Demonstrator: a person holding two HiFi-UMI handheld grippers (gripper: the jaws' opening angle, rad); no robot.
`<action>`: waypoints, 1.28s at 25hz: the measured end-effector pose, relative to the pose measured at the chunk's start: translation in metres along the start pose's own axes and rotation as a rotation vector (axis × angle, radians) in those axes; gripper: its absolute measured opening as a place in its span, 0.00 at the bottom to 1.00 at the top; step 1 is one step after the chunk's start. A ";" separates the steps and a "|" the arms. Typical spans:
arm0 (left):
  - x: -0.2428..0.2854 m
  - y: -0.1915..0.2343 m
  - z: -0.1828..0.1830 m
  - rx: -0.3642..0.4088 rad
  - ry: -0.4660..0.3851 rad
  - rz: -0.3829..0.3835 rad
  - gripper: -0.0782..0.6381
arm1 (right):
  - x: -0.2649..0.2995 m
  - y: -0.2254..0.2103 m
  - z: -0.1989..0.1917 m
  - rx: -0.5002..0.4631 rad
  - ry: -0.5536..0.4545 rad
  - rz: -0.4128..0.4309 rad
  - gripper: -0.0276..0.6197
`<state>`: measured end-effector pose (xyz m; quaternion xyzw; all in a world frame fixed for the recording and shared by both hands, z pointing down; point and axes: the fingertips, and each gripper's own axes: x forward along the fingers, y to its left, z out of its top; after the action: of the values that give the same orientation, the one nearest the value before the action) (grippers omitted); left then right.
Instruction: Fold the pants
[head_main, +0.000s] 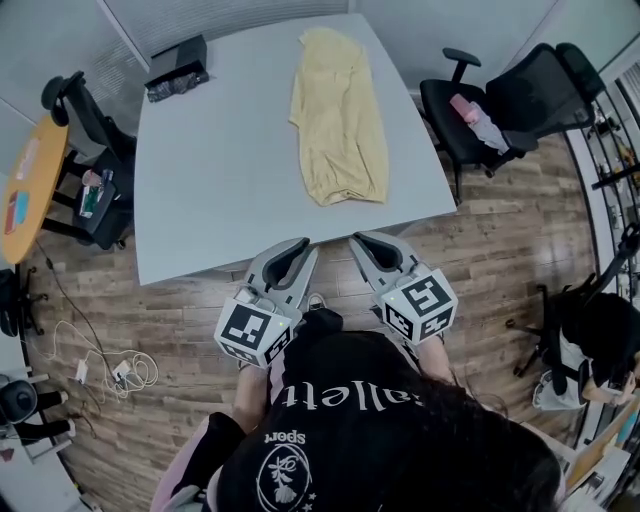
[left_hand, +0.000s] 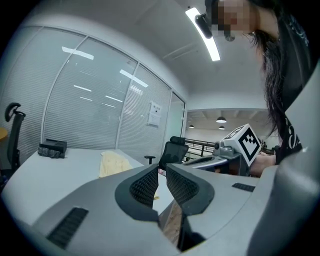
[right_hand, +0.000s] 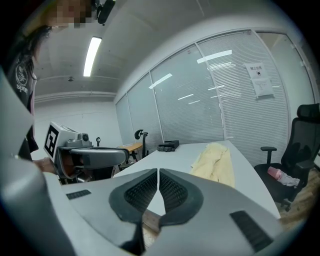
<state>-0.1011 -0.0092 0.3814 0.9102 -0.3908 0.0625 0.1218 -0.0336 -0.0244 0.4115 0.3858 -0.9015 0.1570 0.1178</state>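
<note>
The hands holding the left gripper (head_main: 300, 246) and the right gripper (head_main: 360, 240) are mostly hidden beneath them and the person's (head_main: 380, 430) dark top. The dark thing (head_main: 177, 68) at the far left corner of the table (head_main: 200, 180) is too small to name, as is the pink bundle (head_main: 475, 118) on the black chair (head_main: 520, 95) at the right. The orange round table (head_main: 30, 185) is cut off by the left edge. In the left gripper view the near end of the pants (left_hand: 114, 162) lies behind that gripper's body
</note>
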 end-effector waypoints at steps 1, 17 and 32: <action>0.000 0.005 0.001 0.001 -0.001 -0.007 0.20 | 0.004 0.000 0.002 0.000 0.000 -0.007 0.09; 0.011 0.036 -0.016 -0.025 0.047 -0.083 0.20 | 0.020 -0.014 -0.007 0.040 0.039 -0.120 0.09; 0.037 0.050 -0.043 -0.052 0.129 -0.036 0.21 | 0.034 -0.069 -0.034 0.061 0.105 -0.147 0.09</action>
<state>-0.1129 -0.0570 0.4396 0.9077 -0.3673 0.1087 0.1716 -0.0030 -0.0790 0.4670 0.4454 -0.8582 0.1954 0.1643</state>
